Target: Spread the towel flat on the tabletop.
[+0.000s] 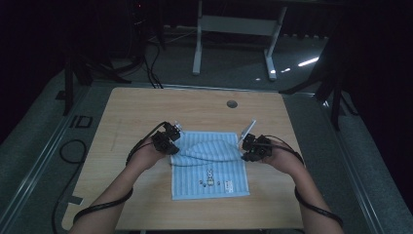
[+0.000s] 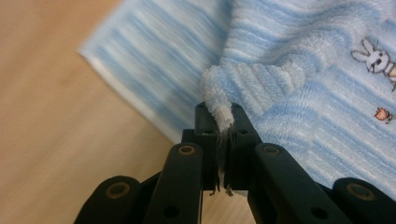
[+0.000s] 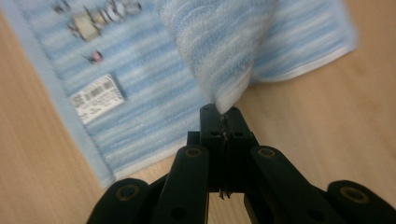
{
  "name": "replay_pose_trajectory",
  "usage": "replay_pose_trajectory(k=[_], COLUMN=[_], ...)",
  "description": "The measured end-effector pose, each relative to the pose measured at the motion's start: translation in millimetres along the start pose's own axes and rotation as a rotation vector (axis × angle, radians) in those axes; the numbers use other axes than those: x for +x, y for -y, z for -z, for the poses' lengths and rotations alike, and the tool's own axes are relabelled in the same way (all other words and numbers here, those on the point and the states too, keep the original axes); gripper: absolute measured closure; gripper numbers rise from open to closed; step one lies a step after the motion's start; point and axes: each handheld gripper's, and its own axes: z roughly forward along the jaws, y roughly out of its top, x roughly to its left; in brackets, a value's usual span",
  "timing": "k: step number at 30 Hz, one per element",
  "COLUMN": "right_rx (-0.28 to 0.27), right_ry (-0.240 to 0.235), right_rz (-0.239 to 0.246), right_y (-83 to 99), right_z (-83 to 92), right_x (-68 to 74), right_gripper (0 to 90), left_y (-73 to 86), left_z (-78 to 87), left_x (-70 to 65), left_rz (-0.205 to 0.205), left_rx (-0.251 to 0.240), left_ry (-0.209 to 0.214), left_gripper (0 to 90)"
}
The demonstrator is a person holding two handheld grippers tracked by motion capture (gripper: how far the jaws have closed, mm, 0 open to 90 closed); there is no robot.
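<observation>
Both forearms in, left gripper (image 1: 168,138) and right gripper (image 1: 254,147) each clamped tight on a far corner of the striped towel (image 1: 209,168) lying mid-table (image 1: 146,105). I'd say we're mid-fold; next I carry both corners evenly toward the near edge.

No lettering can be read anywhere. The white label (image 3: 97,98) sewn on the striped towel (image 3: 154,107) carries dark print and barcode-like marks, but they are too blurred and small to make out.
</observation>
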Motion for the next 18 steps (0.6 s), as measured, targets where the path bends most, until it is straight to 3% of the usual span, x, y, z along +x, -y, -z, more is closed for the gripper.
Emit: replay_pose_trajectory(k=[5,9,12,15,17,18], right_rx=[0.023,0.035,0.053,0.031,0.011,-0.015], right_ry=[-0.026,-0.052,-0.049,-0.068,-0.065,-0.065], right_rz=[-0.002,-0.005,-0.024,-0.021,-0.009,0.004], right_y=[2.7,7.1,10.2,13.6,14.8,14.2], right_z=[-18.0,-31.5,-34.5,-26.2,-18.0,-10.0], right_x=[4.2,10.4,12.8,17.8,22.3,27.1], right_gripper=[88.9,87.6,78.2,76.0,76.1,78.4], left_y=[10.2,17.1,22.4,27.8,30.3,31.5], left_z=[-13.6,-14.7,-1.7,17.4,28.7,35.0], left_x=[-1.5,0.5,1.1,-6.3,-14.2,-24.8], left_rz=[0.018,0.035,0.047,0.027,0.005,-0.032], left_rx=[0.02,0.027,-0.011,-0.054,-0.083,-0.098], left_ry=[0.054,0.062,0.066,0.06,0.068,0.079], left_gripper=[83.9,77.8,65.7,59.6,59.7,59.7])
